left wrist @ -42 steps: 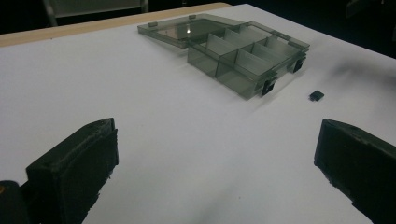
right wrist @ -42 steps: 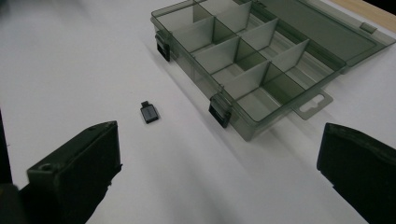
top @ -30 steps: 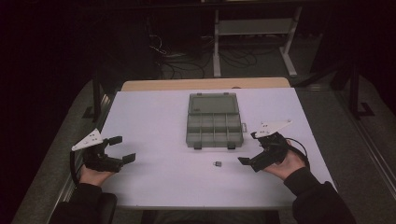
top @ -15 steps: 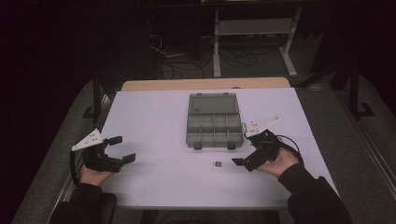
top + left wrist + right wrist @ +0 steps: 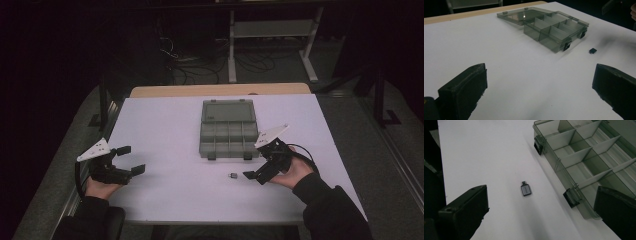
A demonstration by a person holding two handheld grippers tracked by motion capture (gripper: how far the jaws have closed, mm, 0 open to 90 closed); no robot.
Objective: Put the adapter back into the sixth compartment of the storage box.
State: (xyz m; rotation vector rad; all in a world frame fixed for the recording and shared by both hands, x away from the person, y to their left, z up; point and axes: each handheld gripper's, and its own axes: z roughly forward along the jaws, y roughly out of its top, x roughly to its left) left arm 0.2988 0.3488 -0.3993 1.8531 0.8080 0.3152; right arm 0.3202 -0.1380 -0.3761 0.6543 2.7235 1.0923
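Grey adapter (image 5: 526, 189) at centre frame between our right gripper's (image 5: 261, 161) released jaws, compartment box (image 5: 589, 157) upper right, left gripper (image 5: 126, 160) likewise released.

Dark sleeves, black grippers with blocky jaws, pale three-cornered plates, black cables.

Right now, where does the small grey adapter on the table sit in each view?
High view: the adapter lies on the white table, just left of the right gripper.
Left gripper view: a small dark speck at upper right, near the box's front.
Right gripper view: centre, between the open jaws.
Shared landmark: the compartment box, whose black latches face the adapter.
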